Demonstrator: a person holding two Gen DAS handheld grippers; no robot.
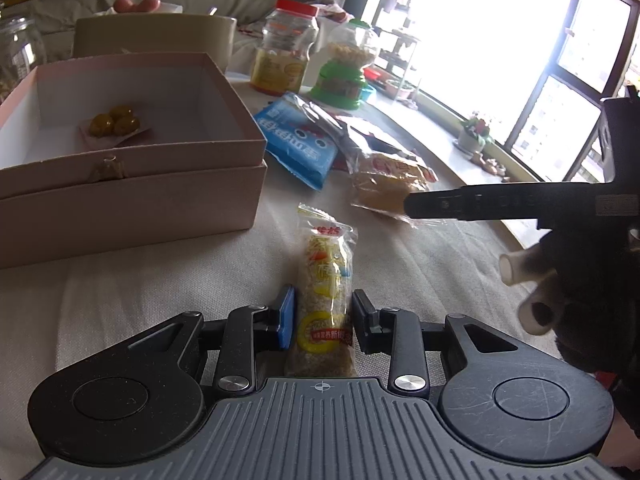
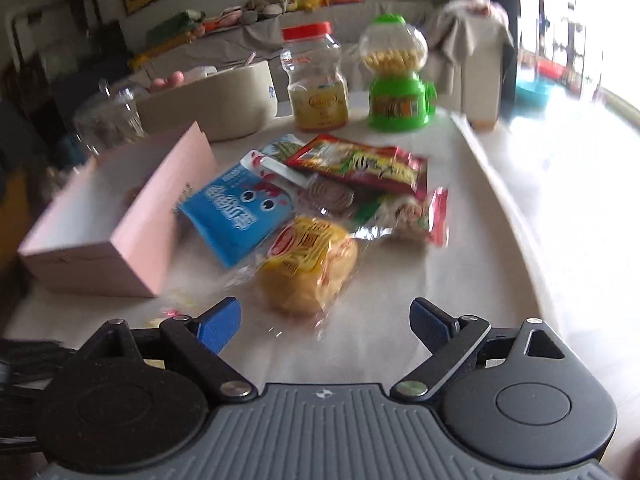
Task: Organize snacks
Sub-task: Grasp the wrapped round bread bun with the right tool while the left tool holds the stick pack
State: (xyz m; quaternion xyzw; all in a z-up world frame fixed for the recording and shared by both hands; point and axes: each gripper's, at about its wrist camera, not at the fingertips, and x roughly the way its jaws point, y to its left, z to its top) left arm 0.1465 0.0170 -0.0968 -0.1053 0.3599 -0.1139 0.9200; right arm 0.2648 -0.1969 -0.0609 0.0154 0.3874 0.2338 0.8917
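Note:
My left gripper is shut on a clear-wrapped grain snack bar that lies lengthwise on the table. The pink open box stands at the left, with a yellow candy packet inside. My right gripper is open and empty, just short of a yellow bun packet. Behind the bun lie a blue snack bag, a red noodle packet and another red-edged packet. In the left wrist view the right gripper's black finger reaches over the bun packet, beside the blue bag.
A red-lidded plastic jar, a green candy dispenser and a beige round container stand at the back of the table. A glass jar stands behind the box. The table edge curves along the right, by the window.

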